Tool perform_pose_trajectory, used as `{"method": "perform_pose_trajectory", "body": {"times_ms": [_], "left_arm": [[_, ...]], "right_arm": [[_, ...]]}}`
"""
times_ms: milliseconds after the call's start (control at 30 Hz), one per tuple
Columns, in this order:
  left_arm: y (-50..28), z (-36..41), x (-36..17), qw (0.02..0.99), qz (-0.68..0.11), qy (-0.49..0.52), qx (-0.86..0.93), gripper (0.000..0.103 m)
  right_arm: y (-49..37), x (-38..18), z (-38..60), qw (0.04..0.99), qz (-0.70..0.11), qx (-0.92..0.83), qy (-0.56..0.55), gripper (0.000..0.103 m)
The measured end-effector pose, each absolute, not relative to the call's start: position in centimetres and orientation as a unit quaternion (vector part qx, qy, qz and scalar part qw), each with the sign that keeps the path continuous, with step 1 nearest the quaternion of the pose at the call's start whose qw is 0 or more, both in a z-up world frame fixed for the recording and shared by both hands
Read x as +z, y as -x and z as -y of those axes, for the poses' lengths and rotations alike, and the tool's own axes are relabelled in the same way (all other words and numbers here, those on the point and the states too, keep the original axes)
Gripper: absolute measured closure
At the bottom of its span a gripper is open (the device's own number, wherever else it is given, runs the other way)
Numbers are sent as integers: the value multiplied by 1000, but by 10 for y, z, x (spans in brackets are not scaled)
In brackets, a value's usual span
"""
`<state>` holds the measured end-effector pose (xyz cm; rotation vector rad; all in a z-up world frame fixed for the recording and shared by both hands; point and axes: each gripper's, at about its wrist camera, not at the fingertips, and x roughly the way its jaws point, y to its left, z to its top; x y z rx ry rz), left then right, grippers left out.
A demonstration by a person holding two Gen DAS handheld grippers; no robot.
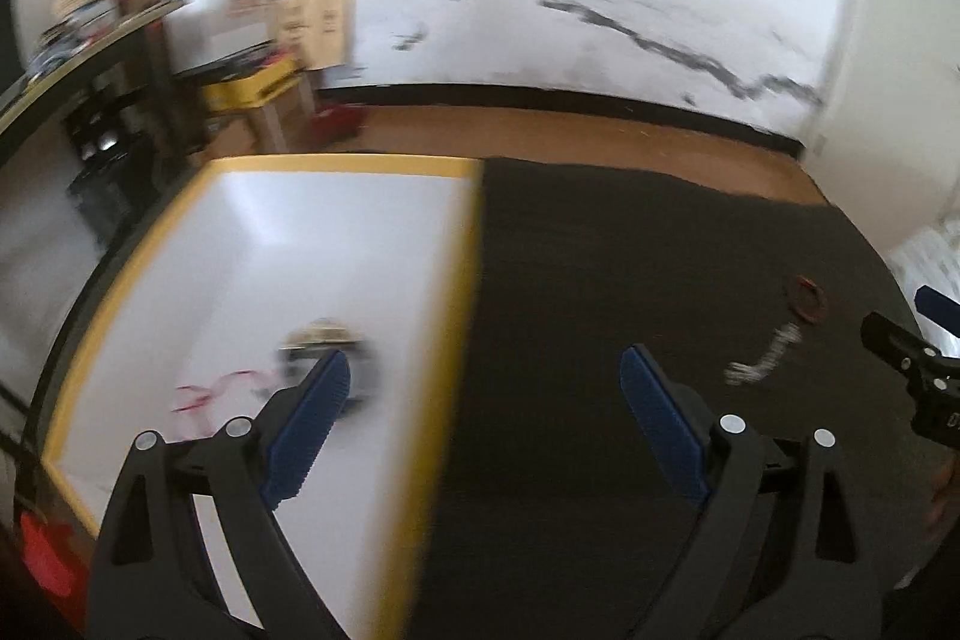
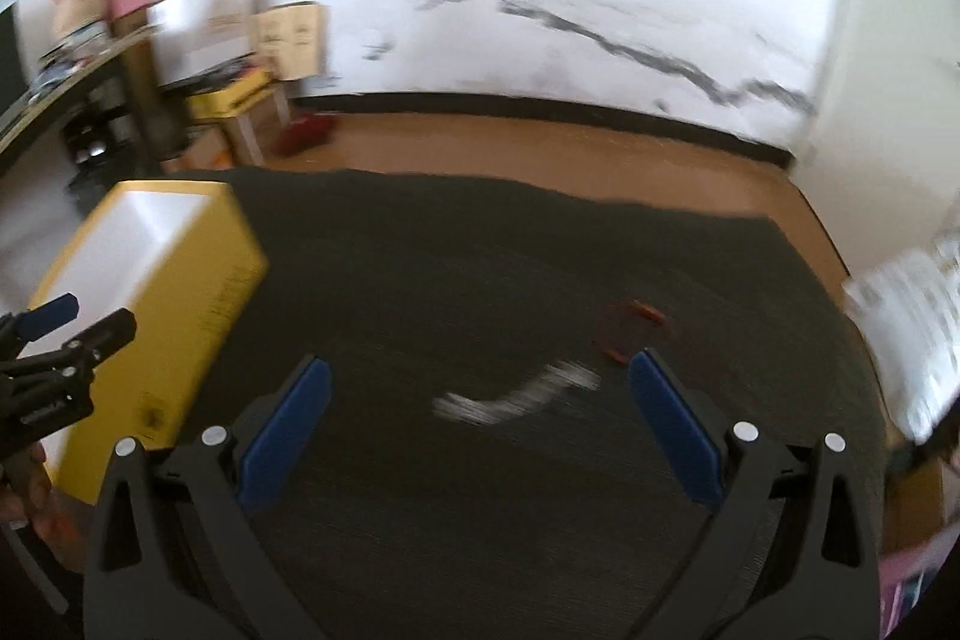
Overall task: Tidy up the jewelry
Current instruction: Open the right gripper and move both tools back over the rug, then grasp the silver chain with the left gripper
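Jewelry already lies in your yellow box (image 1: 447, 280): in the left view a red piece (image 1: 204, 394) and a blurred dark one (image 1: 327, 346), perhaps a bracelet. Your left gripper (image 1: 483, 370) is spread wide and empty above the box edge.

In the right view your right gripper (image 2: 480, 376) is also released, holding nothing. The silver chain (image 2: 516, 397) lies on the mat (image 2: 480, 250) between its fingers, a red ring (image 2: 630, 334) just beyond. The chain looks light and limp; pinch it at the middle.

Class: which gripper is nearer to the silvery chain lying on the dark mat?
Right. The right gripper points at the silvery chain, jaws open; the left gripper hangs over the yellow box's edge.
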<state>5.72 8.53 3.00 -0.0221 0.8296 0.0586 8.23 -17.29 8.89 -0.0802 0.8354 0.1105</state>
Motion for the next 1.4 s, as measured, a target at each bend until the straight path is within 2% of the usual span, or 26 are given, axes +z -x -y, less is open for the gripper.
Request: {"method": "perform_pose_trajectory", "body": {"times_ms": [300, 533, 700, 800, 1267, 1333, 1400], "left_arm": [[-85, 57, -27, 888, -455, -43, -41, 14], [-98, 113, -66, 874, -482, -44, -29, 14], [-111, 131, -86, 865, -501, -26, -14, 14], [-119, 137, -90, 866, -499, -11, -3, 6], [-146, 156, -93, 885, -463, 13, 43, 6], [-145, 154, -92, 887, -461, 8, 33, 11], [-140, 154, -89, 890, -456, 0, 18, 28]], "right_arm": [[-65, 69, 272, 905, -426, 12, 0, 6], [-54, 72, 320, 907, -420, 1, -28, 6], [-51, 78, 334, 910, -413, 3, -41, 6], [-50, 81, 341, 911, -410, 4, -47, 6], [-54, 82, 357, 909, -410, 12, -70, 6], [-55, 83, 360, 909, -409, 10, -75, 6], [-56, 82, 362, 908, -411, 9, -78, 6]]}}
